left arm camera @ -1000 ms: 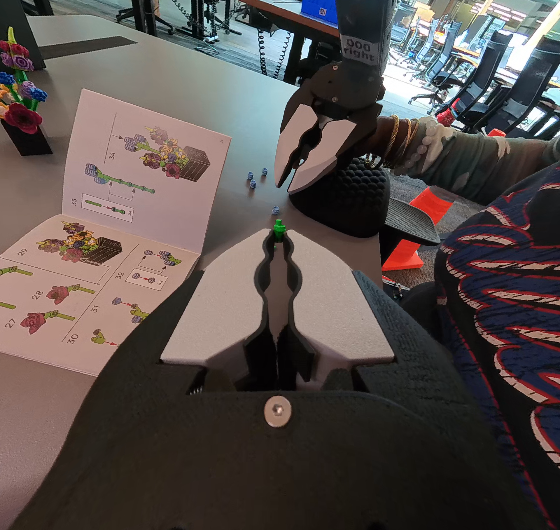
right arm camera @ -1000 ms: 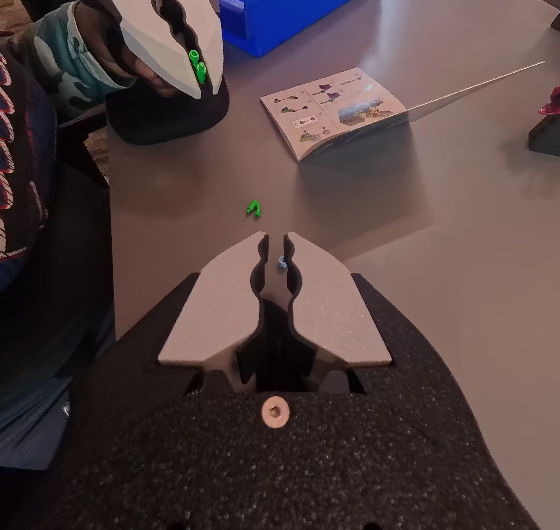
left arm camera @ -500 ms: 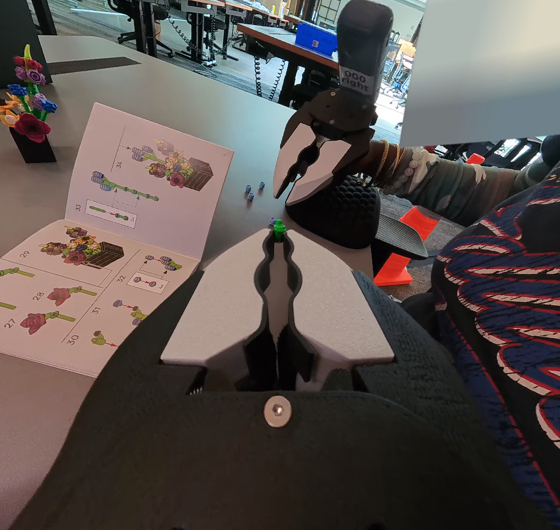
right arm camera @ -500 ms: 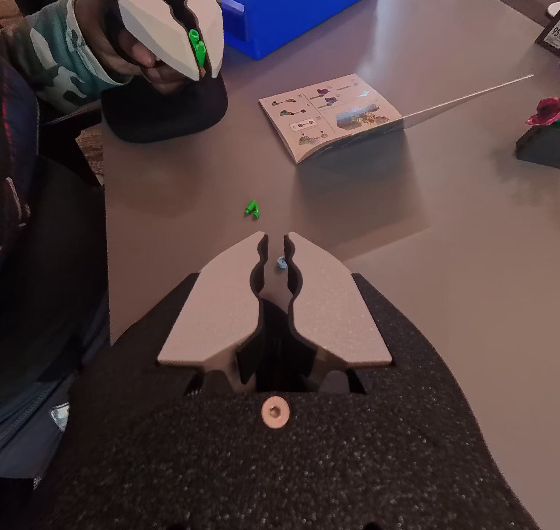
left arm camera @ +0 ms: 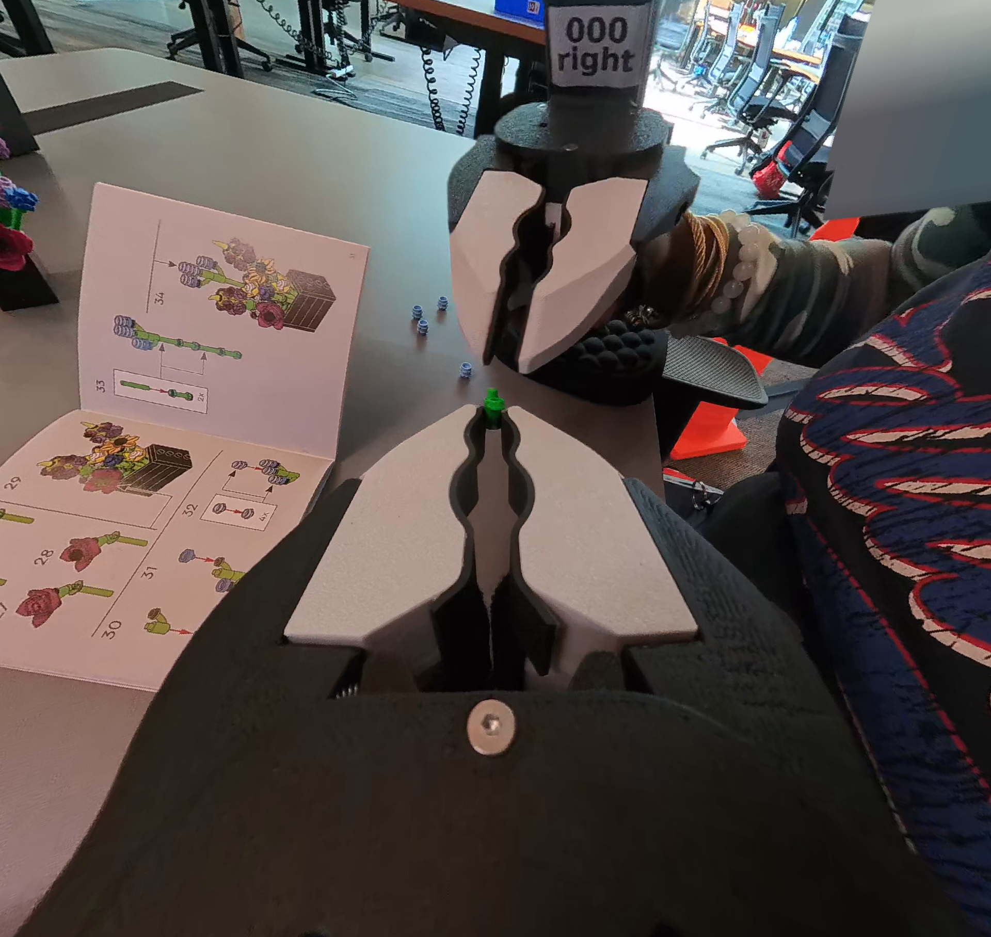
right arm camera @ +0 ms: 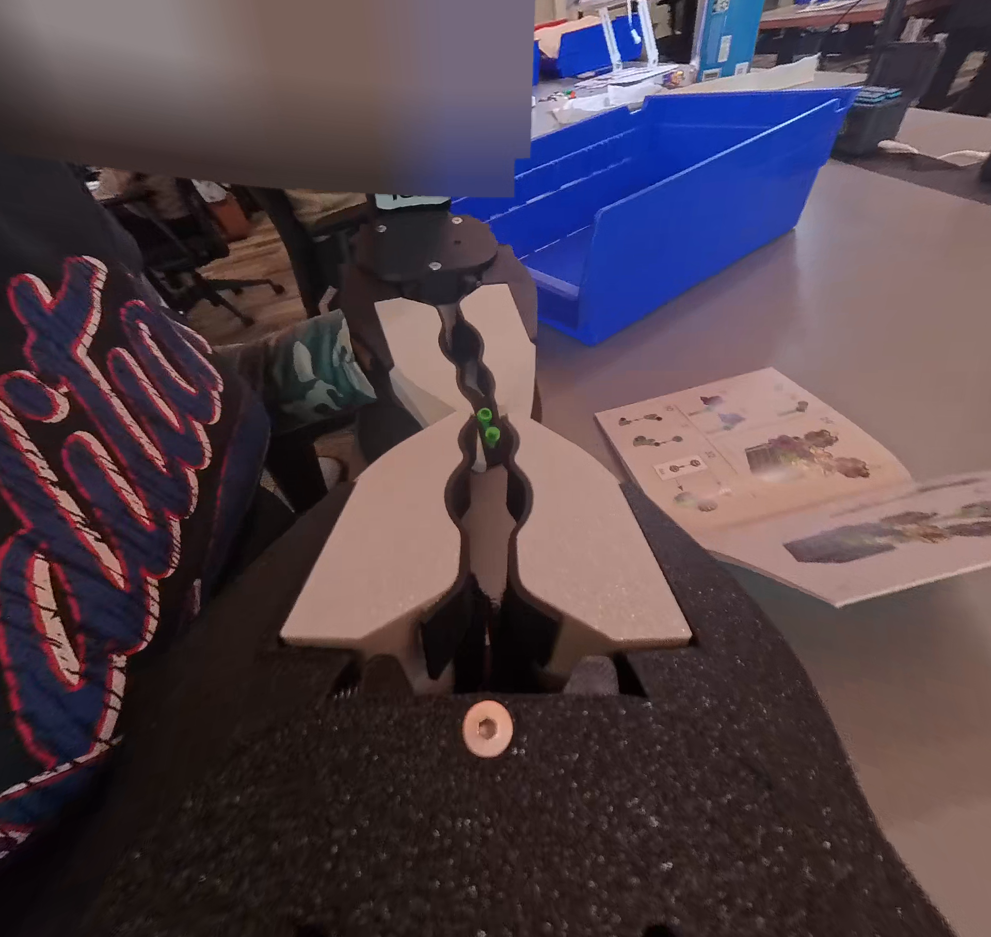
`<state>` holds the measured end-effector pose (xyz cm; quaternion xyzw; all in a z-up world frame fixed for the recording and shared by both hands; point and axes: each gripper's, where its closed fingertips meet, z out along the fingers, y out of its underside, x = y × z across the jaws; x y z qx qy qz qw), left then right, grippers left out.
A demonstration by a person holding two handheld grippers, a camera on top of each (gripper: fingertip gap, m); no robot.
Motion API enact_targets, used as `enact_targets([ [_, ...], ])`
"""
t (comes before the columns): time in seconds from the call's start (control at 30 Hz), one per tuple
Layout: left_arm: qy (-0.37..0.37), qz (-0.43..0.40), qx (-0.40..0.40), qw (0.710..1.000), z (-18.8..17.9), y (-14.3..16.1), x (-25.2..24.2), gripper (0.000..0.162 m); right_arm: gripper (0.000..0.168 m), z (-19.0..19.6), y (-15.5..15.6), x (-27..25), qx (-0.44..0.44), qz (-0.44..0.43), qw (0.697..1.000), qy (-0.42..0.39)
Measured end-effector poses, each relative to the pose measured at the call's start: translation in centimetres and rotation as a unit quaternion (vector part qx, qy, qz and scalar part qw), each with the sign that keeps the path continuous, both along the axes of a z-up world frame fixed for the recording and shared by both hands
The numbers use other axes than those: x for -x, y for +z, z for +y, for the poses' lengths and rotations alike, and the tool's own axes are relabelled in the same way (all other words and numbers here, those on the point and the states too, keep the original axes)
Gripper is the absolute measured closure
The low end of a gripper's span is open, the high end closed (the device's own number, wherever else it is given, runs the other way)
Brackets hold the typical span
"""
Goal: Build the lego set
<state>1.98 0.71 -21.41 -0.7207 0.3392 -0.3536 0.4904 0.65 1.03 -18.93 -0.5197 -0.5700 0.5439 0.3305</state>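
We are pinching the green stem piece at the left hand-held gripper tips, end exposed for joining | right hand-held gripper slightly spread, empty, poised just ahead | 4 blue studs waiting on table beyond.

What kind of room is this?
Probably an open-plan office or lab workspace: rows of desks and office chairs stretch behind, and a blue storage bin sits on the grey table.

The left gripper pinches a green stem piece — facing the right gripper's tips (nearly touching).
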Motion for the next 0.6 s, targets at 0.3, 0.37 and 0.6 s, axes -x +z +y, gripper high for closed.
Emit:
enact_targets([
  [0.3,-0.004,0.005,-0.007,1.000,-0.1,0.0,-0.2,0.156,0.161,-0.3,-1.0,0.4,-0.006,-0.025,1.000,0.016],
  [0.37,-0.004,0.008,-0.006,1.000,-0.2,-0.1,-0.3,0.156,0.163,-0.4,-1.1,0.4,-0.009,-0.027,0.999,0.020],
  [0.6,0.001,0.010,-0.005,1.000,0.0,-0.1,-0.4,0.154,0.164,-0.2,-1.0,0.2,-0.029,-0.011,0.999,0.015],
])
